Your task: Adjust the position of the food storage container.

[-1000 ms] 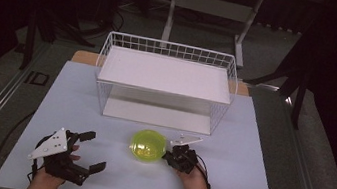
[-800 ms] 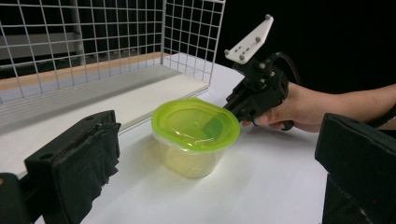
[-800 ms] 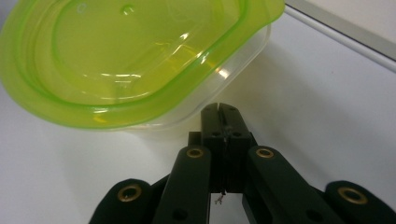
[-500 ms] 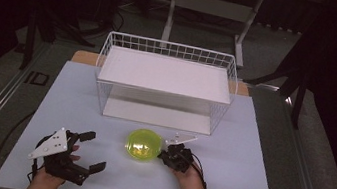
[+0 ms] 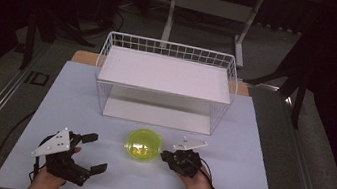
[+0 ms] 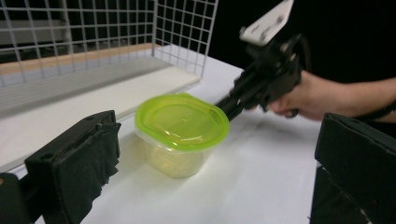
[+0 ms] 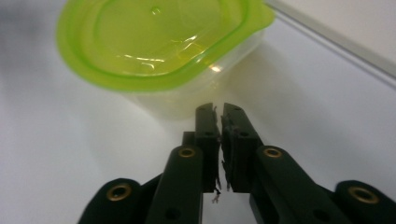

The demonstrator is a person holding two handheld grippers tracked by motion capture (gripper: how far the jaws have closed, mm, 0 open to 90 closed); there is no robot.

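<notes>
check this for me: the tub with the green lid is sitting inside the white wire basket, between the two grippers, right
Not quite. The tub with the green lid sits on the table in front of the white wire basket, not inside it, as the high view shows. It does lie between the two grippers.

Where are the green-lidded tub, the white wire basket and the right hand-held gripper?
green-lidded tub (image 5: 143,144): high view, middle of its lid.
white wire basket (image 5: 170,44): high view, far top rim.
right hand-held gripper (image 7: 220,114): right gripper view, between its nearly closed fingertips, just short of the tub.
</notes>
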